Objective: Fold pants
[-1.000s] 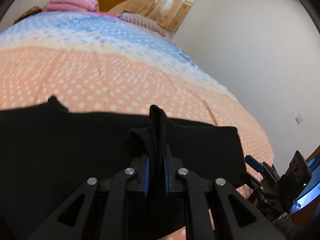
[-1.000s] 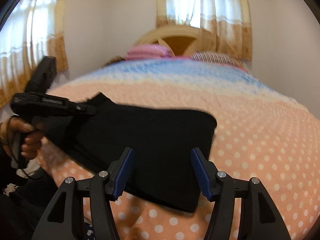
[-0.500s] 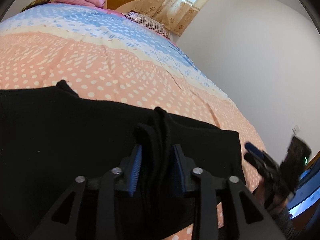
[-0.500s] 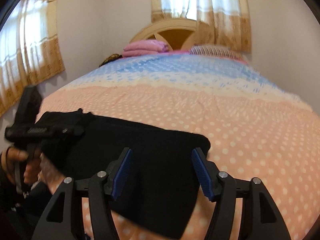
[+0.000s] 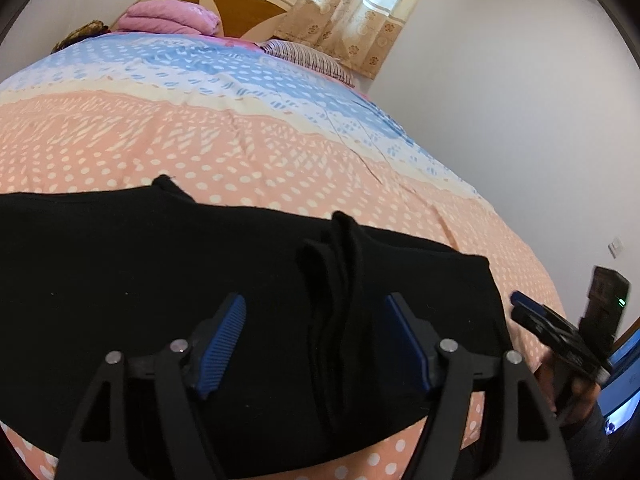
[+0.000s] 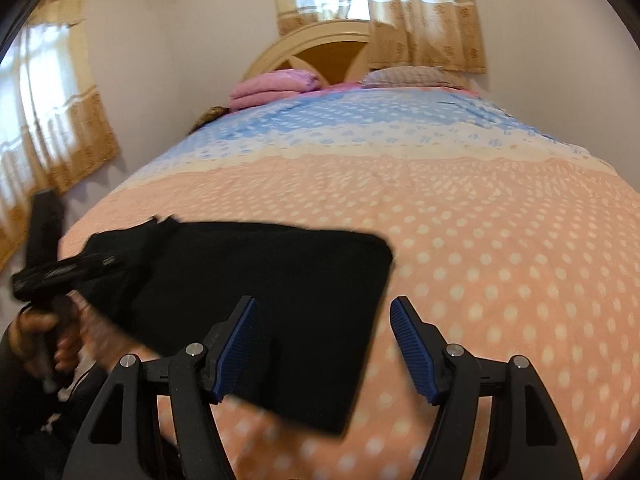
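Black pants (image 5: 132, 264) lie folded flat near the foot of the bed, on the peach dotted cover. My left gripper (image 5: 316, 344) is open over them, and a bunched ridge of black cloth (image 5: 340, 280) stands loose between its blue pads without touching them. In the right wrist view the pants (image 6: 288, 288) form a dark rectangle. My right gripper (image 6: 322, 344) is open and empty above their right edge. The left gripper also shows in the right wrist view (image 6: 68, 268), at the pants' left end.
The bed cover (image 6: 480, 220) stretches peach then blue toward the wooden headboard (image 6: 320, 52). A folded pink blanket (image 6: 272, 86) and a striped pillow (image 6: 404, 76) lie at the head. White walls stand to the right, curtained windows behind and to the left.
My left gripper has opened and let go of the bunched black cloth it was pinching. My right gripper stayed open and moved a little over the pants' right edge.
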The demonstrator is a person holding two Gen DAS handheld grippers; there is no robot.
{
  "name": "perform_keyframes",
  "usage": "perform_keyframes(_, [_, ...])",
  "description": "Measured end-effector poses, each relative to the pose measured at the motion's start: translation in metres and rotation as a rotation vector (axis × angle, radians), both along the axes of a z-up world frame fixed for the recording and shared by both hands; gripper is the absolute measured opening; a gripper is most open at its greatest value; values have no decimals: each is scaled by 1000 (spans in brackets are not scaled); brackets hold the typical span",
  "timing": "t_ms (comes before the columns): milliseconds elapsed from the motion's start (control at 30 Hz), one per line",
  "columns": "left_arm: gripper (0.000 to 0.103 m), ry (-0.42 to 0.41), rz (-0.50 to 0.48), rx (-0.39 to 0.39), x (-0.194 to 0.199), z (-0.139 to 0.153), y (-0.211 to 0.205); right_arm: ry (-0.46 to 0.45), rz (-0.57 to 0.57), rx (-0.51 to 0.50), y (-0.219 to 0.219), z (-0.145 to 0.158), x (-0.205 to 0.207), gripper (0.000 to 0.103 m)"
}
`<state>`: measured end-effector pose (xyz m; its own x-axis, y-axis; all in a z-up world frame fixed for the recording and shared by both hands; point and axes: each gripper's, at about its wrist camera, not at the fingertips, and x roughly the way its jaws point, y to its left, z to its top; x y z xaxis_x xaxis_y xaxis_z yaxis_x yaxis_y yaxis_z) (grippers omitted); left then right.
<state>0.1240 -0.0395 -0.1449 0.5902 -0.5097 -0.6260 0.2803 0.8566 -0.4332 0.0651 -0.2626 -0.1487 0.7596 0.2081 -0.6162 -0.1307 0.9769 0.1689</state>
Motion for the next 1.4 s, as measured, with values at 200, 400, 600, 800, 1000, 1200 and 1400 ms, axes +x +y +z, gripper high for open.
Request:
perform_keyframes(200, [74, -3, 16, 2, -4, 3, 3, 122, 75, -76, 18, -31, -14, 70])
perform_keyframes(400, [74, -21, 40, 20, -8, 11, 14, 97, 61, -19, 17, -11, -12, 70])
perform_keyframes(600, [74, -11, 65, 20, -6, 9, 22, 55, 104, -5, 32, 1, 9, 70])
perform_keyframes(800, [74, -53, 101, 57, -7, 21, 39, 98, 109, -99, 58, -20, 6, 71])
perform_keyframes(1000, [74, -78, 191, 138, -6, 29, 89, 26, 234, -79, 94, 2, 4, 71])
perform_keyframes(1200, [76, -60, 335, 224, -14, 20, 157, 10, 344, -87, 146, -1, 29, 71])
perform_keyframes(1400, [78, 3, 479, 281, -15, -8, 217, 78, 422, -149, 186, -29, 49, 71])
